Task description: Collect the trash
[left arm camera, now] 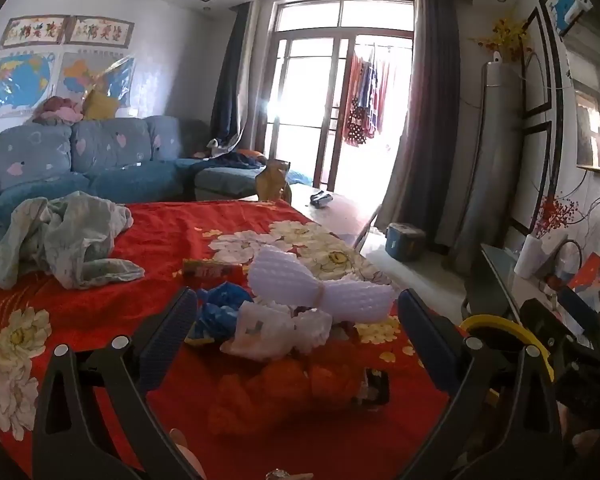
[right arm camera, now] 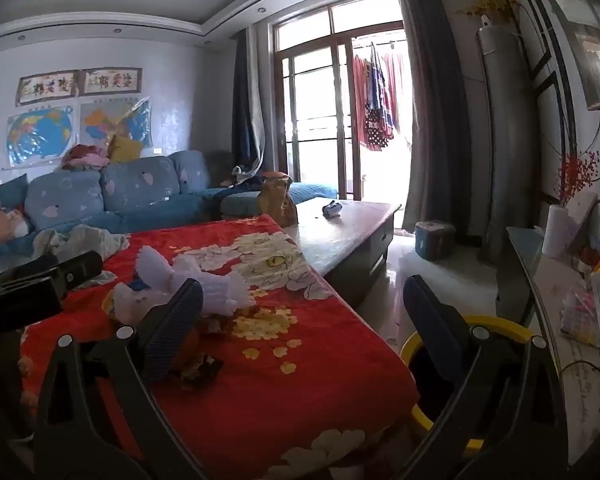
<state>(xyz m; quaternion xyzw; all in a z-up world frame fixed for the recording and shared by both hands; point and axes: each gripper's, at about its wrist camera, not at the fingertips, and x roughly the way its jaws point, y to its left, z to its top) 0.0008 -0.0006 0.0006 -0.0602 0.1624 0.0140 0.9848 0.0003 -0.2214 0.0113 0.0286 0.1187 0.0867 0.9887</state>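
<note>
A pile of trash lies on the red floral blanket point(left arm camera: 80, 320): white foam wrap point(left arm camera: 320, 284), a crumpled blue wrapper point(left arm camera: 220, 308), a whitish plastic bag point(left arm camera: 260, 332), a red-yellow packet point(left arm camera: 208, 270) and orange crumpled plastic point(left arm camera: 284, 388). My left gripper point(left arm camera: 296, 340) is open, its fingers on either side of the pile, just short of it. My right gripper point(right arm camera: 304, 320) is open and empty over the blanket's right edge; the foam wrap point(right arm camera: 216, 288) and a dark wrapper point(right arm camera: 200, 368) lie by its left finger. A yellow-rimmed bin point(right arm camera: 460, 360) stands below on the floor.
A crumpled grey-green cloth point(left arm camera: 60, 240) lies on the blanket's far left. A bare wooden table end point(right arm camera: 340, 232) holds a small dark object and a brown bag point(right arm camera: 276, 200). A blue sofa point(right arm camera: 120, 196) stands behind. A glass side table point(right arm camera: 560, 300) is at right.
</note>
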